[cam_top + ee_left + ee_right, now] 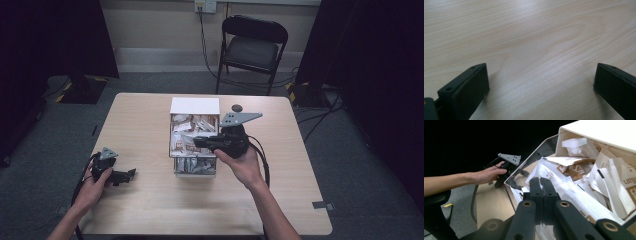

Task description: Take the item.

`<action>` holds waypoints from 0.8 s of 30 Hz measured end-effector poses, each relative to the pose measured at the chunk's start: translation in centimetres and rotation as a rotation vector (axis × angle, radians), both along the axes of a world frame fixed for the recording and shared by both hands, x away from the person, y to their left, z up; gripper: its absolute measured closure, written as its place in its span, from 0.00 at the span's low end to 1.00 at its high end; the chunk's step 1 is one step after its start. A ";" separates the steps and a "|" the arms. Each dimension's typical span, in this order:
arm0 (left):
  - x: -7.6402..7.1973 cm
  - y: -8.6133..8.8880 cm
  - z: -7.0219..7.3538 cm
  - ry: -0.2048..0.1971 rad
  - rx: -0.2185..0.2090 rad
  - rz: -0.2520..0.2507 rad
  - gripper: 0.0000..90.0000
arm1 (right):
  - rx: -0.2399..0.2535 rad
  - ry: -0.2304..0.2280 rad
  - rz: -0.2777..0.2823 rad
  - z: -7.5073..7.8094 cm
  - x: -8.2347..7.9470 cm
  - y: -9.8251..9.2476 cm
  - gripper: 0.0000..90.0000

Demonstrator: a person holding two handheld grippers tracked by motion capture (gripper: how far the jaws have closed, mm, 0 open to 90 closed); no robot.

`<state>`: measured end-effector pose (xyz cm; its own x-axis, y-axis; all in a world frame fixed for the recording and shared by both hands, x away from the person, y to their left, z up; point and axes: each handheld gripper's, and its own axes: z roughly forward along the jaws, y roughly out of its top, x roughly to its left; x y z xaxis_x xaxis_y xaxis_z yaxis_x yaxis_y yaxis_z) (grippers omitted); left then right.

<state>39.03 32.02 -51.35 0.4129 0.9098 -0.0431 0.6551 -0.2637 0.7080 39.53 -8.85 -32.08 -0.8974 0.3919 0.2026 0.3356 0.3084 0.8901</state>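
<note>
The right gripper (pixel 197 142) is hovering over the white-lidded clear plastic box (pixel 194 170) standing at the middle of the pale wooden table (pixel 150 210), and the step in hand, by my judgement, is the picking of one white-and-brown paper sachet (pixel 564 187) from the heap inside. In the right gripper view its two black jaws are standing pressed together with their tips just above, or possibly touching, the sachets; whether a thin paper edge is being pinched between them cannot be told. The box is holding a loose, crumpled pile of these sachets, lying every way up to near the rim, with the white lid (pixel 195 105) standing back at the far end. The left gripper (pixel 125 176) is resting low on the table near the left edge, well apart from the box, its jaws spread wide over bare wood and holding nothing. The next move, as I assess it, is calling for the right jaws to be parted and set around a single sachet, since neighbouring packets are overlapping closely and could be dragged out together. A small round black object (pixel 236 107) is lying on the table beyond the box.
</note>
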 end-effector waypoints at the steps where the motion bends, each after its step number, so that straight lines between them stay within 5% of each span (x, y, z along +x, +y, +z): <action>1: 0.0 0.0 0.0 0.000 0.000 0.000 0.00 | 0.001 0.002 0.000 0.0 0.0 0.0 0.99; 24: 0.0 0.0 0.0 0.002 0.000 0.000 0.00 | 0.026 -0.024 -0.029 1.1 -0.5 -1.0 1.00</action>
<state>39.03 32.02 -51.34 0.4129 0.9097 -0.0436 0.6562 -0.2640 0.7069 39.02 -9.90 -30.96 -0.8905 0.4128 0.1915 0.3225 0.2756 0.9056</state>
